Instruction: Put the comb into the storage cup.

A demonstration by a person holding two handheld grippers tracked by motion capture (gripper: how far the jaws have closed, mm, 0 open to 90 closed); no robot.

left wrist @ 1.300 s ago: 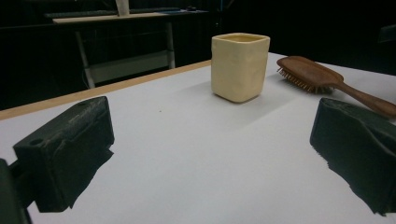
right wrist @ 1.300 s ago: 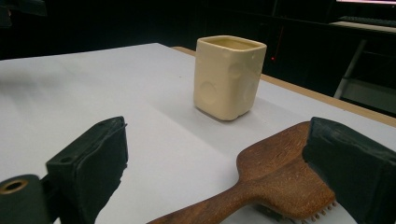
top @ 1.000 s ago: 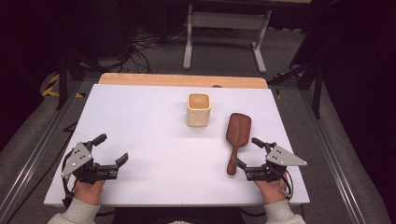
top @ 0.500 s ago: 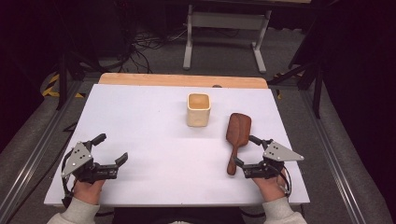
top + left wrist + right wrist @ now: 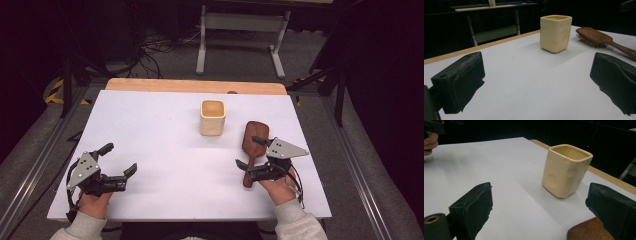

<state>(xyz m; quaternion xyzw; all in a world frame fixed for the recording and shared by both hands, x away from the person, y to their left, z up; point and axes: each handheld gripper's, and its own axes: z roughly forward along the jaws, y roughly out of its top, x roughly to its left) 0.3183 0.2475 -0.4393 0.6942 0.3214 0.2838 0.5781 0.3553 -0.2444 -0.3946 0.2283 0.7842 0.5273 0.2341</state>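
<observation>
Right gripper (image 5: 248, 154) has slid in from the tabletop's right edge over the last second and now straddles the handle of the wooden hairbrush (image 5: 253, 140), its jaws spread wide with nothing yet between them. That shift suggests the brush is the target and a grasp on the handle is close. Left gripper (image 5: 119, 160) has stayed put near the front left corner, jaws likewise apart and empty. Beyond the right gripper the brush lies bristles down, its head pointing toward the far edge, toward the right side of the tabletop (image 5: 150, 130). Just left of the brush head, apart from it, the cream square cup (image 5: 212, 117) stands upright and looks empty. Count: two grippers, one hairbrush, one cup.
</observation>
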